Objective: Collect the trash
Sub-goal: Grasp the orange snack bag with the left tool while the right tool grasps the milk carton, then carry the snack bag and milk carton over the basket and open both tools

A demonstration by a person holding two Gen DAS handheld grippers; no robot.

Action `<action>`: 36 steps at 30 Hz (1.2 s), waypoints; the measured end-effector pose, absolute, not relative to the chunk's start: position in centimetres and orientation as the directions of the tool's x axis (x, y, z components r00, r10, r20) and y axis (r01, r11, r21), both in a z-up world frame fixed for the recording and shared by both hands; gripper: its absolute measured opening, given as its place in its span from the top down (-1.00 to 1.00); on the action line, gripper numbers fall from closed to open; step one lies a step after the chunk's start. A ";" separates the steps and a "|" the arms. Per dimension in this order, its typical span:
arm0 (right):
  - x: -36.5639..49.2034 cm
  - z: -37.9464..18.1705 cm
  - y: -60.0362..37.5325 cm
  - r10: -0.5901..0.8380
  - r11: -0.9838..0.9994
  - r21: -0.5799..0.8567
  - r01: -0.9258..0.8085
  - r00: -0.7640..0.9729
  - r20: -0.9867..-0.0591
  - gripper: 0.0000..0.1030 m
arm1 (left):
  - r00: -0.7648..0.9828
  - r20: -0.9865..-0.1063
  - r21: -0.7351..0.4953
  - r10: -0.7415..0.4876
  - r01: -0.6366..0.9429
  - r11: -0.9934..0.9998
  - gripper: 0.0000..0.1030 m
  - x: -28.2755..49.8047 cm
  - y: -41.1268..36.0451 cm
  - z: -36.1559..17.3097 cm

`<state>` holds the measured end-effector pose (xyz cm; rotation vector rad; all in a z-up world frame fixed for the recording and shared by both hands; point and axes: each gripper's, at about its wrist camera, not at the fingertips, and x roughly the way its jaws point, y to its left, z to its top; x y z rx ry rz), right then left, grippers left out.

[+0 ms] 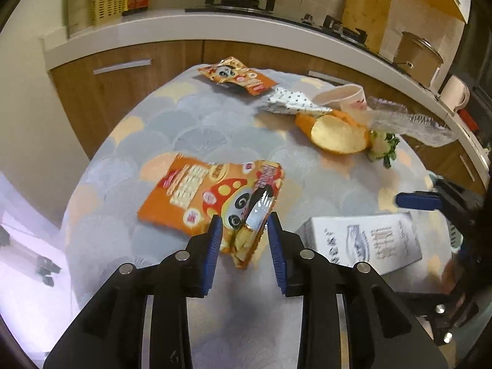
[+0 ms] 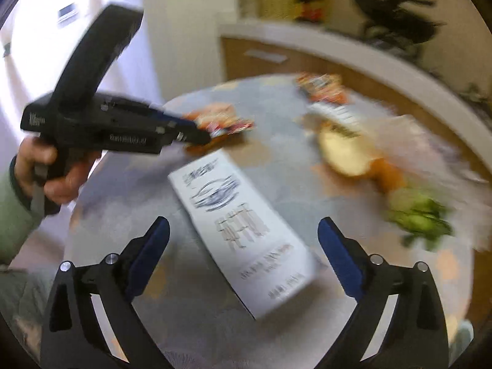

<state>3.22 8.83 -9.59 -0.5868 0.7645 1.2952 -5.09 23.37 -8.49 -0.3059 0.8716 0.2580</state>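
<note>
Trash scattered across round desk [image 1: 129, 160]: orange snack wrapper [image 1: 196, 193] near front, white carton [image 2: 246, 230] lying flat beside it. Left hand-held gripper [image 1: 244, 226] partly open, wrapper's raised corner between pads, contact unclear. Right hand-held gripper [image 2: 243, 230] spread wide above carton, holding nothing. Orange peel [image 1: 338, 135] and second wrapper [image 1: 236, 75] farther back

left gripper [image 1: 245, 226]: angled down, jaws partly apart, nothing pinched | right gripper [image 2: 243, 230]: angled down, jaws wide, empty | hand [image 2: 46, 169]: grips left handle
</note>
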 end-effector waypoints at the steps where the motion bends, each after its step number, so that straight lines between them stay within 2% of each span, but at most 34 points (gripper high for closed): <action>1: 3.1 -9.9 9.0 0.615 0.187 0.023 -0.982 0.099 -0.783 -0.80 | 0.613 -0.785 -0.158 0.091 -0.339 0.927 0.44 -5.3 23.4 -8.6; 3: 2.9 -10.2 9.1 0.606 0.184 0.013 -0.983 0.103 -0.789 -0.79 | 0.605 -0.791 -0.146 0.095 -0.337 0.930 0.44 -5.7 23.4 -8.7; 4: 2.5 -10.3 9.1 0.603 0.189 0.008 -0.982 0.110 -0.790 -0.70 | 0.600 -0.794 -0.137 0.102 -0.339 0.931 0.43 -5.9 23.4 -8.8; 5: 2.2 -10.5 8.9 0.598 0.195 0.005 -0.981 0.115 -0.793 -0.47 | 0.596 -0.796 -0.133 0.105 -0.342 0.930 0.43 -6.1 23.5 -9.0; 7: 1.9 -11.1 8.7 0.583 0.208 0.009 -0.978 0.116 -0.804 -0.14 | 0.588 -0.801 -0.134 0.113 -0.360 0.923 0.39 -6.6 23.9 -9.3; 8: 1.6 -11.3 8.5 0.583 0.225 0.006 -0.974 0.130 -0.802 -0.04 | 0.588 -0.801 -0.142 0.112 -0.368 0.919 0.33 -6.9 24.2 -9.3; 14: 1.4 -11.2 5.8 0.591 0.441 0.048 -0.896 0.249 -0.767 -0.02 | 0.635 -0.768 -0.209 0.082 -0.369 0.906 -0.08 -8.1 24.9 -8.3; 18: 2.1 -10.7 3.9 0.583 0.561 0.060 -0.826 0.343 -0.737 -0.02 | 0.651 -0.756 -0.231 0.074 -0.370 0.900 -0.22 -7.8 24.6 -8.1; 23: 3.6 -10.5 3.0 0.564 0.634 0.074 -0.770 0.395 -0.725 -0.02 | 0.651 -0.749 -0.273 0.125 -0.475 0.837 -0.35 -6.6 26.8 -8.4; 27: 4.6 -10.7 3.4 0.552 0.659 0.084 -0.748 0.404 -0.730 -0.02 | 0.618 -0.775 -0.258 0.135 -0.504 0.824 -0.32 -4.7 28.3 -9.7; 31: 4.1 -10.8 3.2 0.534 0.665 0.047 -0.745 0.431 -0.728 -0.02 | 0.581 -0.785 -0.134 0.215 -0.497 0.857 -0.22 -3.1 27.0 -10.1; 35: 3.6 -10.9 3.9 0.505 0.674 -0.008 -0.739 0.469 -0.725 -0.02 | 0.556 -0.776 -0.010 0.297 -0.482 0.876 0.04 -2.5 24.8 -10.3; 36: 3.5 -10.9 4.0 0.496 0.680 -0.022 -0.733 0.482 -0.722 -0.02 | 0.556 -0.770 0.013 0.312 -0.475 0.880 0.22 -2.4 24.1 -10.3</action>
